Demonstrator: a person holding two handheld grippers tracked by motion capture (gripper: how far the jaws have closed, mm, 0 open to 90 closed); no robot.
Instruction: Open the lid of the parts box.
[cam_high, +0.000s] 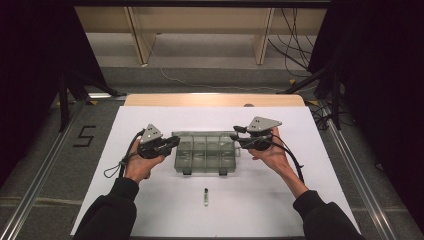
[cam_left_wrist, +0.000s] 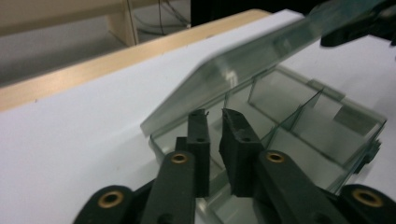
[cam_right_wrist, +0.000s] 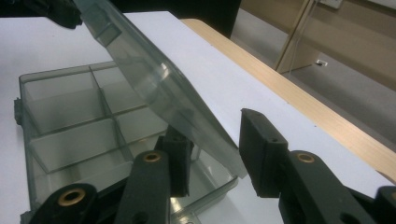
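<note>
While both grippers work at the box, findings are:
Box: centre of white mat, lid raised.
Left gripper: jaws nearly closed, over box's left end wall.
Right gripper: jaws parted, straddling lid's right edge; contact unclear.
Vial: near side, apart.

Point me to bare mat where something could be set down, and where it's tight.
Free: the white mat near the person, either side of the small vial; the strip between the compartment box and the wooden table edge. Crowded: both box ends, with the left claw and right claw at its raised lid.
</note>
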